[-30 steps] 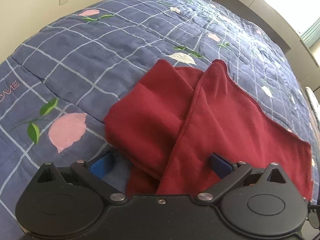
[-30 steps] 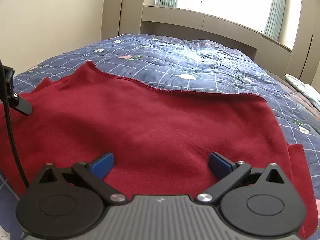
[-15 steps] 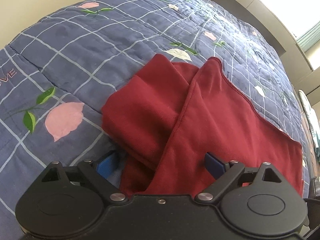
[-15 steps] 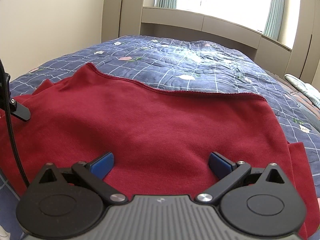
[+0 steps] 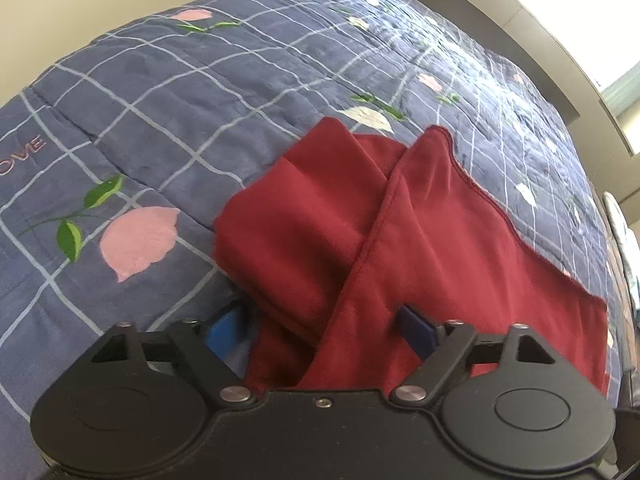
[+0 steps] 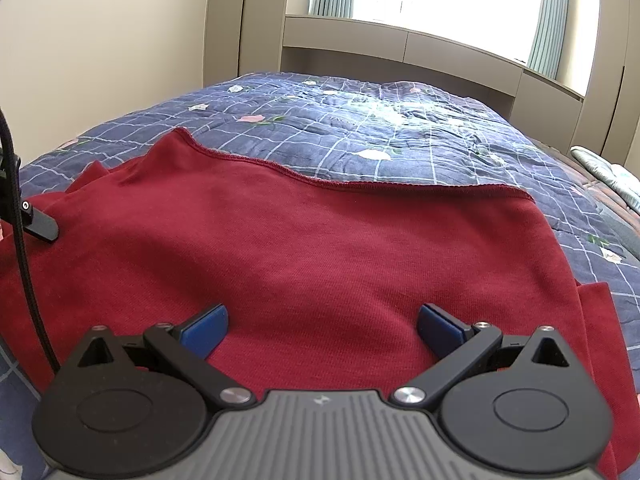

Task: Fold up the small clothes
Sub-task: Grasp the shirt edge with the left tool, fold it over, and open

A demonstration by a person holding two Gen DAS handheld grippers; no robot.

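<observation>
A dark red garment [image 5: 440, 248] lies on the bed, its sleeve [image 5: 304, 216] folded across the body. My left gripper [image 5: 320, 328] sits low at the garment's near edge. Its jaws are closing, with the bunched sleeve and side hem between the blue pads [image 5: 226, 330], which do not visibly press it. In the right wrist view the red garment [image 6: 320, 240] spreads wide, its hem running across the far side. My right gripper [image 6: 322, 328] hovers open over the near part of the cloth and grips nothing. Part of the left gripper and its cable [image 6: 24, 264] show at the left edge.
A blue checked bedspread [image 5: 180, 92] with pink flowers covers the bed. A beige wall [image 6: 100, 60] stands to the left, with a headboard shelf [image 6: 400, 48] and bright window behind. Patterned cloth [image 6: 608, 172] lies at the bed's far right.
The left gripper's blue pads have drawn closer together around the sleeve fold. The right gripper and the garment have stayed as they were.
</observation>
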